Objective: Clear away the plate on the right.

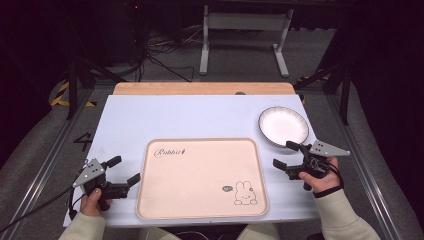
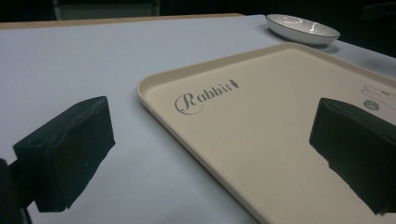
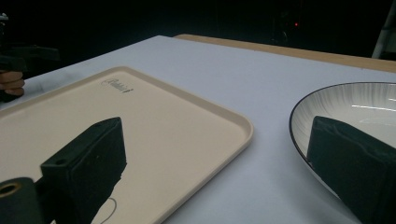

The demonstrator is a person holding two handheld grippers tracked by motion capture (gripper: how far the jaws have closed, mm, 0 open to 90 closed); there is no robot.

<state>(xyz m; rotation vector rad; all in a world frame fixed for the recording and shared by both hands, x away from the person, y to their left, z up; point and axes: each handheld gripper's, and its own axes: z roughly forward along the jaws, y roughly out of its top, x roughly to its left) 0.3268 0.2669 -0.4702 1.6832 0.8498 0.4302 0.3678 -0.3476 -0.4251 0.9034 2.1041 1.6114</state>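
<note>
Both forearms come in from the bottom of the high view, each hand holding tongs low over the white table [image 1: 150, 120]. Left tongs [image 1: 124, 170] sit just left of the tray [image 1: 200, 177], jaws spread wide with nothing between them; in the left gripper view one jaw hangs over bare table and the other over the tray's near corner. Right tongs [image 1: 286, 154] are also wide open and empty, lying between the tray's right edge and the plate [image 1: 283, 125]; in the right gripper view one jaw stands before the tray, the other before the plate's rim.

The tray is cream, with rounded corners, lying flat at the front middle of the table, with "Rabbit" lettering [image 2: 205, 96] at one corner and a small rabbit drawing [image 1: 243, 193] at the opposite one. The plate is white with a dark rim, empty, near the table's far right edge, apart from the tray.
</note>
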